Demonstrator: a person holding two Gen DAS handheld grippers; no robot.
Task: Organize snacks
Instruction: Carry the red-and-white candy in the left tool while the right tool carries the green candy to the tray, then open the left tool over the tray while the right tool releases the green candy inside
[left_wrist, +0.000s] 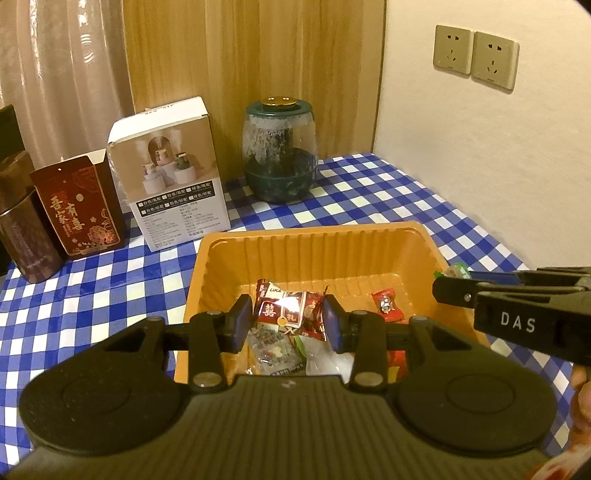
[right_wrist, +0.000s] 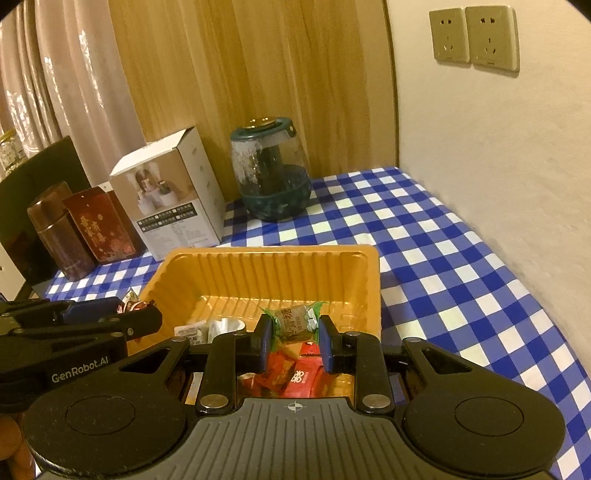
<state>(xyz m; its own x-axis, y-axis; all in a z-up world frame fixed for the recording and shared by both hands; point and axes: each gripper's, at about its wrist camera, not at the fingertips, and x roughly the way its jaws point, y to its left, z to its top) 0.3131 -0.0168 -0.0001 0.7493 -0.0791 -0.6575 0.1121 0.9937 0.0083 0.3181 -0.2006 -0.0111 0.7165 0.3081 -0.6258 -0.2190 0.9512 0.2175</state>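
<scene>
An orange plastic tray (left_wrist: 314, 251) sits on the checked table and holds several wrapped snacks. My left gripper (left_wrist: 288, 321) is over the tray's near part, shut on a red and white snack packet (left_wrist: 286, 306). A small red candy (left_wrist: 386, 303) lies to its right in the tray. My right gripper (right_wrist: 293, 338) is over the same tray (right_wrist: 266, 273), shut on a brown candy with green twisted ends (right_wrist: 293, 321). Red packets (right_wrist: 295, 376) lie beneath it. Each gripper shows in the other's view, the right one (left_wrist: 450, 286) with green wrapper at its tip, the left one (right_wrist: 122, 314).
Along the back stand a green-lidded glass jar (left_wrist: 279, 155), a white product box (left_wrist: 170, 173), a red gift box (left_wrist: 79, 206) and a brown tin (left_wrist: 26, 236). The wall with sockets (left_wrist: 474, 55) borders the table's right side. The blue checked cloth (right_wrist: 443, 266) extends right of the tray.
</scene>
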